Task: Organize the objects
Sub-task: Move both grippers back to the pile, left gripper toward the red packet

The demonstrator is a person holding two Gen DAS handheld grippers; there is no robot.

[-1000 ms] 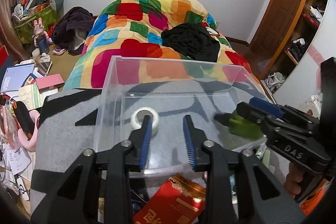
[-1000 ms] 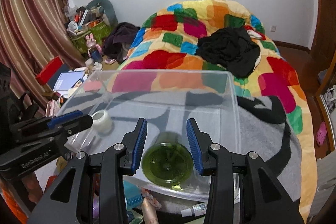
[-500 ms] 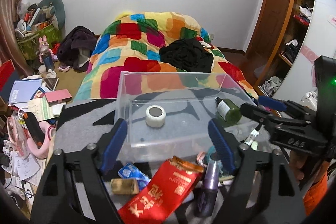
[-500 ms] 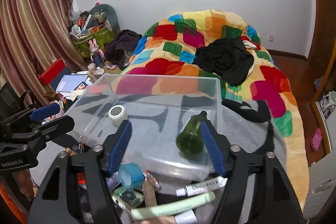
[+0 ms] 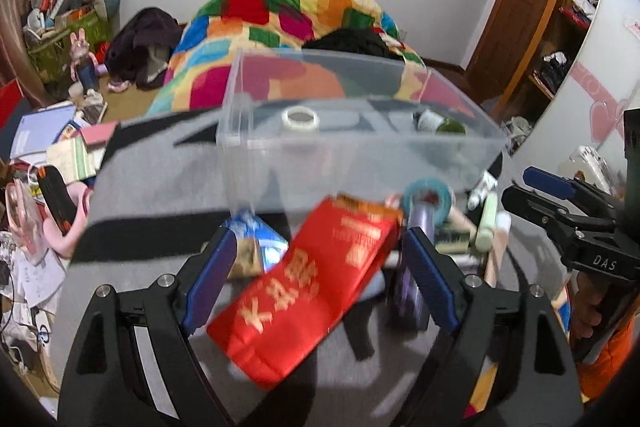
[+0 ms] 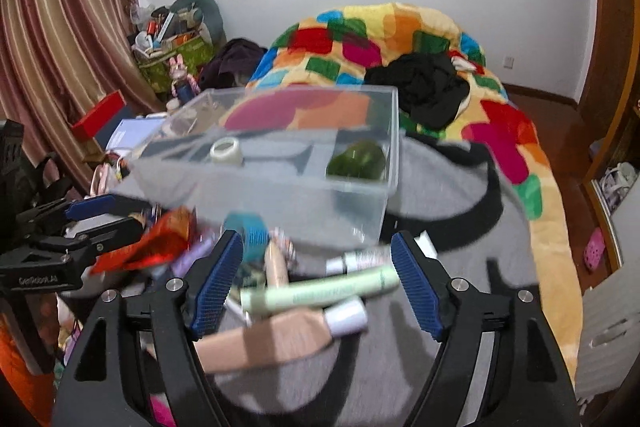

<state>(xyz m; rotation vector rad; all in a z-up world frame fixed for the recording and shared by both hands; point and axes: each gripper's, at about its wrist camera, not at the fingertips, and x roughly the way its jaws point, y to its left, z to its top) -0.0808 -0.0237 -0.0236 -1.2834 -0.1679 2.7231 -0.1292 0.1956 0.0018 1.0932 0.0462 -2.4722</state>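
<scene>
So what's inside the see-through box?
Inside the clear box lie two things: a white roll of tape on one side and a dark green bottle on the other. Its walls are transparent, so nothing inside looks hidden.

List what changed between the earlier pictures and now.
Both tools let go: the left tool released the white tape roll, the right tool the green bottle, both now lying in the clear box. Both tools opened and backed off over the clutter in front. The box stayed put.

L hand-held gripper (image 5: 318,279) & R hand-held gripper (image 6: 318,283): jaws wide, empty, angled down.
</scene>
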